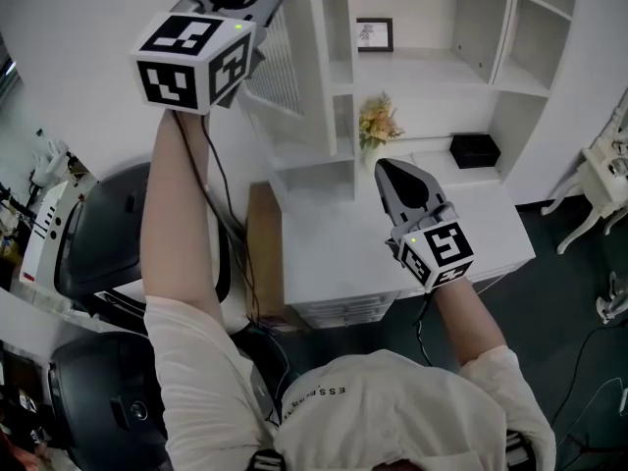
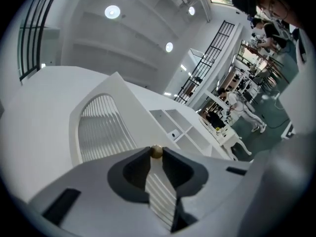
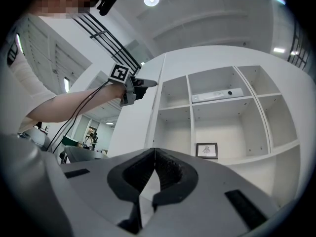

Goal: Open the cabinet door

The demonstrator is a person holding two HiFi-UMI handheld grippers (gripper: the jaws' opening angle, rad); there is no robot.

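At the cabinet door [image 2: 101,127], the left gripper [image 2: 156,156] clamps the brass knob [image 2: 156,151] (the pull point); the right gripper [image 3: 154,153] idles closed, empty.

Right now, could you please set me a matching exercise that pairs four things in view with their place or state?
Things:
1. left claw
2. right claw
3. framed picture
4. black box

Place or state:
A. on the desk
B. shut, with nothing in it
C. on a shelf
D. shut on the door knob

Pairs: 1-D, 2-B, 3-C, 4-A
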